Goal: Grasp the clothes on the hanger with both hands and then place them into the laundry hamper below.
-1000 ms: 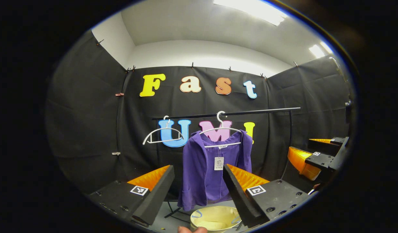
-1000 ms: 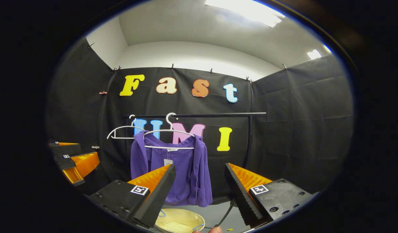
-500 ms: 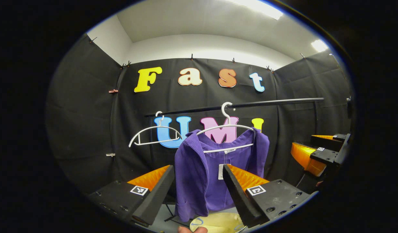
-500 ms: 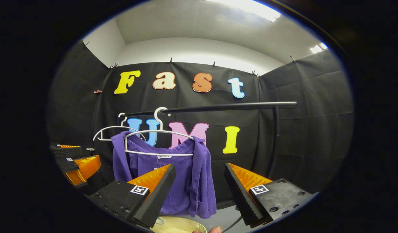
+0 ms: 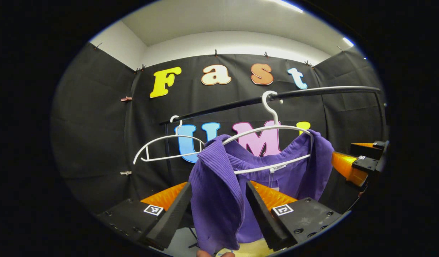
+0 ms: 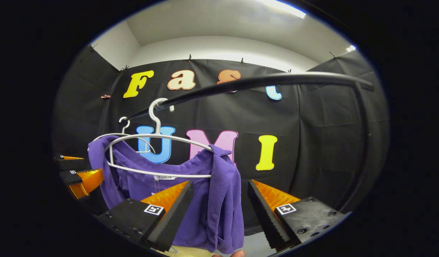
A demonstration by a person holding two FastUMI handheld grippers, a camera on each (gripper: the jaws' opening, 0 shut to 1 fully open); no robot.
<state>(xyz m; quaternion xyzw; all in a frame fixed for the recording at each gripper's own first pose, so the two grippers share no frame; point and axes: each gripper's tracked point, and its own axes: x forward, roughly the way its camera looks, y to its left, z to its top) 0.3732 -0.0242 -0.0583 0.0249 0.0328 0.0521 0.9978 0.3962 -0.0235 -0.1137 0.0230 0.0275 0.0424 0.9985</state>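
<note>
A purple ribbed top [image 5: 219, 200] hangs on a white hanger [image 5: 273, 128] from a black rail [image 5: 312, 93]. My left gripper [image 5: 218, 185] is open, and one shoulder and sleeve of the top hang between its spread fingers. In the right gripper view the other shoulder of the purple top [image 6: 224, 185] drops between the fingers of my right gripper [image 6: 220, 184], which is also open. Neither pair of fingers presses the cloth. A sliver of the pale yellow hamper [image 5: 253, 248] shows below the top. Each gripper appears in the other's view, at the garment's far side: right gripper [image 5: 351, 164], left gripper [image 6: 81, 178].
An empty white hanger [image 5: 162, 142] hangs on the same rail to the left of the loaded one. The rail's upright post [image 6: 365, 150] stands at the right. Black cloth walls close the booth on three sides.
Both grippers have moved forward and up toward the top. Its shoulders now sit between the open fingers, and the hamper has dropped almost out of view.
</note>
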